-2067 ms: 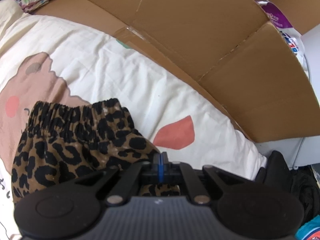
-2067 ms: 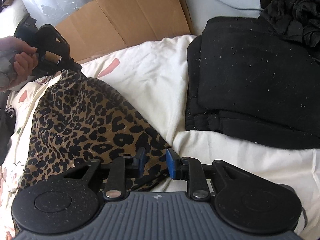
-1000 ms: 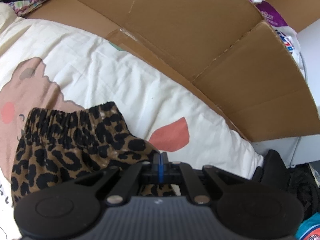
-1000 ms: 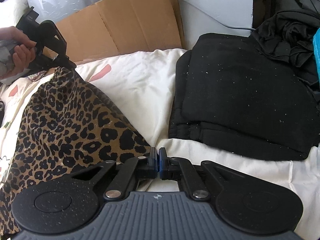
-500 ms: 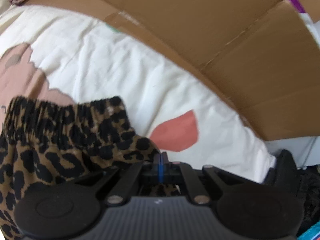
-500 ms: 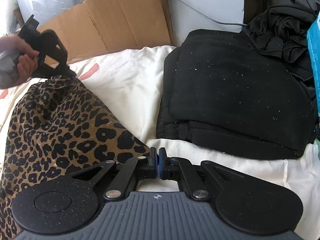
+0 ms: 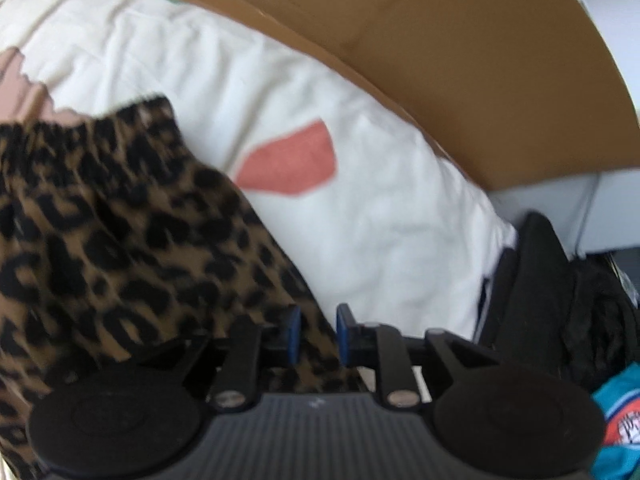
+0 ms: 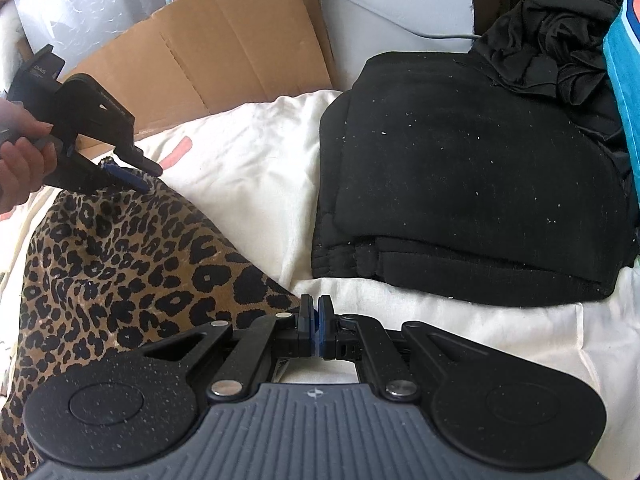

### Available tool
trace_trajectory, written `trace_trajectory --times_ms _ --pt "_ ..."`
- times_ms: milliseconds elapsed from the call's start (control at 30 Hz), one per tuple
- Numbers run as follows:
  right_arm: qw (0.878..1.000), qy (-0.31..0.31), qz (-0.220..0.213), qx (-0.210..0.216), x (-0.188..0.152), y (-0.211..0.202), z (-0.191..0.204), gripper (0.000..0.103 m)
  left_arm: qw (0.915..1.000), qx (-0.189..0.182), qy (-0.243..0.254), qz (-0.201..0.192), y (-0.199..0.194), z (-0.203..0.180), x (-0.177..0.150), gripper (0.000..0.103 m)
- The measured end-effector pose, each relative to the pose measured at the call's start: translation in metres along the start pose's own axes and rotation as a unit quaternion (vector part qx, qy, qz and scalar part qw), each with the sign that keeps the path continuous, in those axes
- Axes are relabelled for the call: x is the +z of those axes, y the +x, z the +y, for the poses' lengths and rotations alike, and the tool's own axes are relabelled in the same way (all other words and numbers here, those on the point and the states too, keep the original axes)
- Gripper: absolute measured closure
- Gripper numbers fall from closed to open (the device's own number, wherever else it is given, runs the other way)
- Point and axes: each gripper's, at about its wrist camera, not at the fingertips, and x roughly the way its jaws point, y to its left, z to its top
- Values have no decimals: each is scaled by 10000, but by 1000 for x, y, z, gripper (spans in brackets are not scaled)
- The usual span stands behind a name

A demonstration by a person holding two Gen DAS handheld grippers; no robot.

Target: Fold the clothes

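Change: left gripper (image 7: 316, 334), clamped on the cloth half a second ago, now has its jaws spread, leopard fabric lying between them.
Left hand (image 8: 20, 160): holds that gripper over the garment's far corner.
Leopard-print shorts (image 8: 132, 264): spread on the bed's left part, apparently slack; the left view is blurred.
Right gripper (image 8: 316, 328): pressed together on the shorts' near edge.
Bed sheet (image 8: 256, 176): cream, printed.
Cardboard (image 8: 224, 52): along the far edge.
Folded black garment (image 8: 472, 184): right part.
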Motion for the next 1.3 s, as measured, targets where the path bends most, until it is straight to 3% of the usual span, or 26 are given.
trace_trajectory --times_ms 133,300,333,367,467,867,1100,1300 --pt "10000 42 14 11 -1 1 -1 103 9997 -43 134 191 8 -11 -15 72" --pt "10000 64 11 27 0 1 -1 103 9991 95 241 345 23 -17 -28 73" --pt "10000 66 8 30 0 1 -1 103 9990 136 254 341 26 -18 -30 77" --pt "10000 68 4 34 0 1 -1 103 9989 188 262 327 28 -18 -31 90" --pt "10000 80 -6 44 0 0 -2 103 9990 265 249 274 35 -17 -31 102" --pt "9999 95 -109 71 0 -7 -1 103 9995 -27 315 -14 23 -23 -30 103" --pt "9999 28 39 -99 -1 0 0 101 9994 60 336 33 44 -19 -29 103" --pt "9995 151 -142 -234 5 -10 -4 100 9989 -87 457 -59 18 -14 -20 97"
